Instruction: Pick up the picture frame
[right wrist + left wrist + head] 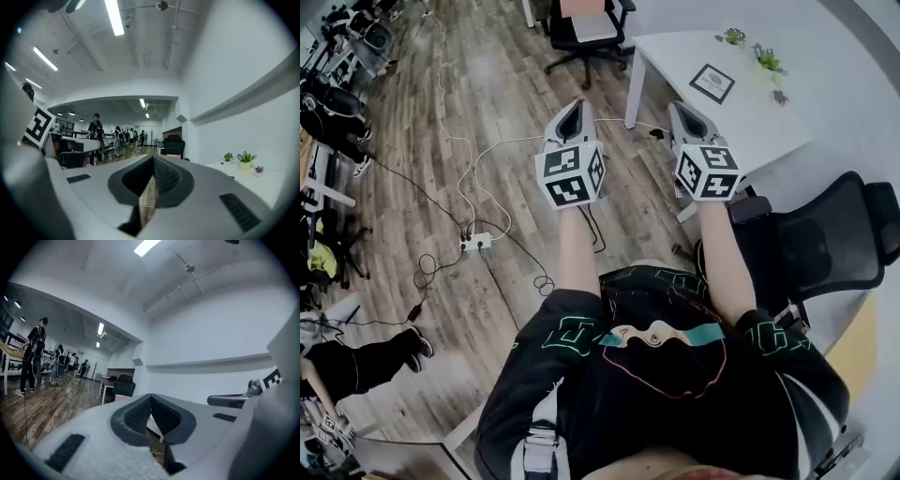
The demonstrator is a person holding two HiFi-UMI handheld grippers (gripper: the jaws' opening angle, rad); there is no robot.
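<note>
**Short of the white table (670, 70), nothing is gripped yet**

Between the jaws of the left gripper (151, 405) nothing is held: its ribbed pads (138, 414) are pressed together at the tips, and only wood floor (487, 103) is seen through the small gap behind them. The same is found at the right gripper (153, 165), whose pads (166, 176) are closed on each other with no object between them. In the head view both tools, the left gripper (573, 114) and the right gripper (688, 118), are held level and side by side in front of the person, over the floor and just short of the table's near edge.

The picture frame (712, 82) is seen lying flat on the tabletop, beyond and slightly to the right of the right gripper, apart from both tools and untouched. Three small potted plants (767, 60) are set behind and beside it, close enough that a careless reach could catch them. A black office chair (830, 239) stands at the person's right.

The task is judged to be at its very start. Nothing is done; the reach to the frame, the opening of the jaws, the closing on the frame's edge and the lift are all left.
</note>
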